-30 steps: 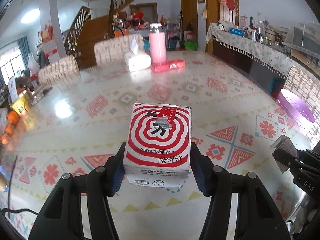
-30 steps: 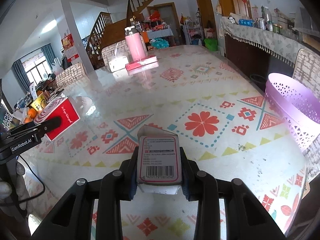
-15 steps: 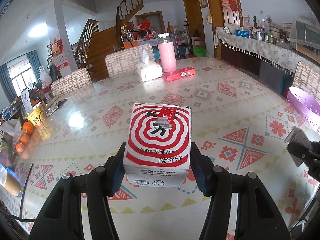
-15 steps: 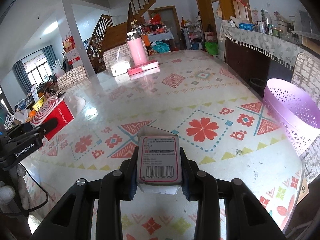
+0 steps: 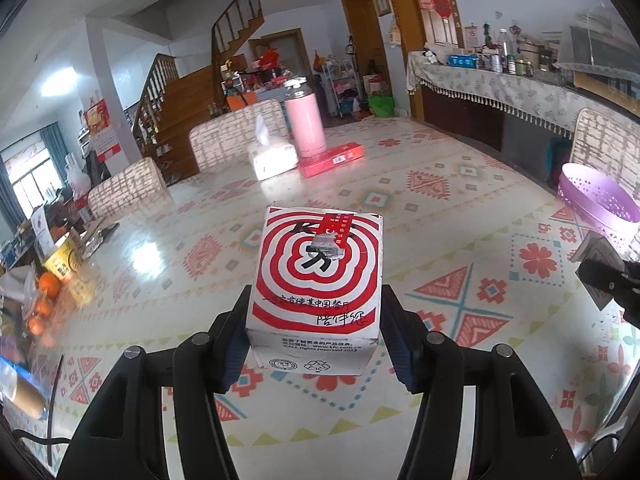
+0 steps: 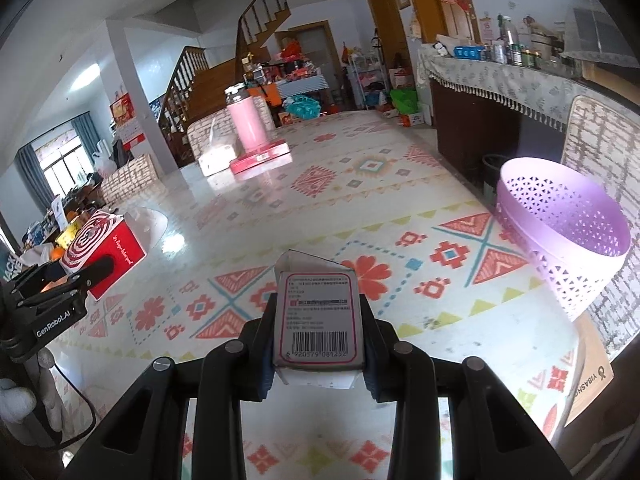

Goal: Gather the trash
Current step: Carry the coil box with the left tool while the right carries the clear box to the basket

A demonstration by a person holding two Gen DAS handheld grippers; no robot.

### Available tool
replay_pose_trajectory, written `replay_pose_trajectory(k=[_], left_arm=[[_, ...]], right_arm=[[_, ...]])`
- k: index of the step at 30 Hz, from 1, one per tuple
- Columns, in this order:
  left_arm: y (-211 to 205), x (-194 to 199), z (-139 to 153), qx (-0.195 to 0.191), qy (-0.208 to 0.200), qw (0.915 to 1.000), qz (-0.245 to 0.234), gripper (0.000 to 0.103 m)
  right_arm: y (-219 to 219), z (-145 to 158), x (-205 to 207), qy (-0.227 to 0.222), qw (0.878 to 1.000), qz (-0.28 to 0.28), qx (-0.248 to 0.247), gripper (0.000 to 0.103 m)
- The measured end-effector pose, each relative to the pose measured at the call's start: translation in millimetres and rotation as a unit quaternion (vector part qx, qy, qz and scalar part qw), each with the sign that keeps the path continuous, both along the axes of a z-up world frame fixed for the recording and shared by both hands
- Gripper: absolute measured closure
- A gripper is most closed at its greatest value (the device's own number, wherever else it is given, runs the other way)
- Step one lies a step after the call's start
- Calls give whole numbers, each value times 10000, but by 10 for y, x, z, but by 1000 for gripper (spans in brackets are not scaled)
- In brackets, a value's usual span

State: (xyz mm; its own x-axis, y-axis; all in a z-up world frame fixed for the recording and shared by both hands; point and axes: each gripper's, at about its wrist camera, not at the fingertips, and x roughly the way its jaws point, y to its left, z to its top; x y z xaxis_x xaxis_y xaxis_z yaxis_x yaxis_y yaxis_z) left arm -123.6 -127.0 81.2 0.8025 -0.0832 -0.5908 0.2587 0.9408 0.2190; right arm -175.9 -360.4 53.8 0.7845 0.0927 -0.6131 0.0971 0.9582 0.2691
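Observation:
My left gripper (image 5: 316,336) is shut on a red-and-white KFC box (image 5: 320,276) and holds it above the patterned table. The same box (image 6: 102,246) and the left gripper (image 6: 76,276) show at the left in the right wrist view. My right gripper (image 6: 318,340) is shut on a small pink-bordered carton with a barcode (image 6: 318,320); the carton's end (image 5: 600,262) shows at the right edge of the left wrist view. A purple perforated basket (image 6: 568,236) stands at the table's right edge, right of the right gripper, and also shows in the left wrist view (image 5: 600,200).
At the table's far end stand a pink bottle (image 5: 306,124), a flat red box (image 5: 332,158) and a tissue pack (image 5: 270,156). Oranges and a yellow can (image 5: 60,264) lie at the left edge. Chairs (image 5: 236,136) line the far side; a sideboard (image 6: 500,92) runs along the right.
Both grippers have risen and tilted up a little with their boxes still held. The right gripper has shifted toward the purple basket, which looks larger and nearer now.

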Motion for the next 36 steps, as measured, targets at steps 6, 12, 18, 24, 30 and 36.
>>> replay_pose_trajectory(k=[6, 12, 18, 24, 30, 36], left_arm=[[-236, 11, -19, 152, 1, 9997, -193, 45], [-467, 22, -23, 237, 22, 9991, -357, 45], [-716, 62, -21, 276, 75, 9981, -542, 45], [-980, 86, -20, 292, 140, 9965, -766, 45], [-1230, 104, -1, 273, 184, 9947, -976, 45], [-1491, 163, 50, 140, 289, 9918, -1236, 45]], right_arm=[[-173, 23, -24, -43, 9999, -137, 61, 66], [-355, 37, -32, -72, 9996, -248, 145, 65], [-538, 65, -63, -90, 9992, -368, 161, 65], [-766, 117, -90, -120, 9984, -524, 180, 65], [-980, 195, -124, -162, 9975, -673, 145, 65], [-1187, 245, -166, -177, 9963, -841, 87, 65]])
